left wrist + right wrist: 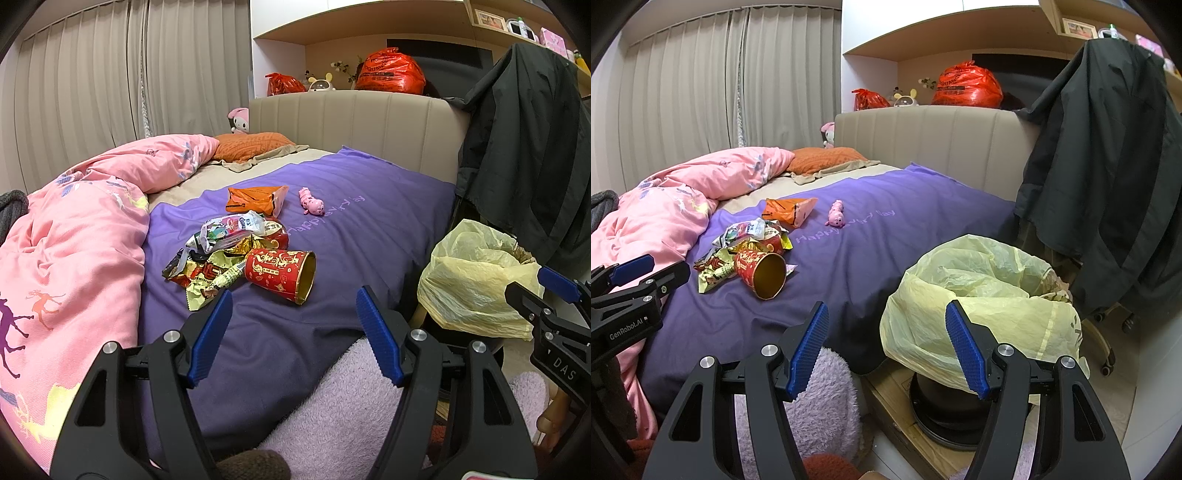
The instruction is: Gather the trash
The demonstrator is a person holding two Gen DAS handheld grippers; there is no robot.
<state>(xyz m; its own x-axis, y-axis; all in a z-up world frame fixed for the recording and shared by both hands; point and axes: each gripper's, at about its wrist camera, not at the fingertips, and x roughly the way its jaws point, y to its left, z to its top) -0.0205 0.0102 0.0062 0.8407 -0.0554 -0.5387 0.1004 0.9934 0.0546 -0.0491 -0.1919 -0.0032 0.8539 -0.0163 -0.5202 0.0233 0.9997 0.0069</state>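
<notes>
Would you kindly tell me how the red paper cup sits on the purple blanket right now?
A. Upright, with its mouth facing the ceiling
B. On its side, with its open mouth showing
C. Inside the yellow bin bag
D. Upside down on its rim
B: the red paper cup lies on its side on the purple blanket beside the pile of wrappers, and its gold inside shows through the open mouth in the right wrist view.

Both grippers are black plastic clamps: the left gripper [294, 317] and right gripper [886, 330] each carry 2 ribbed blue pads [809, 345], silver pivot screws [419, 335], triangular cutouts and white "GenRobot.AI" lettering [628, 328].
</notes>
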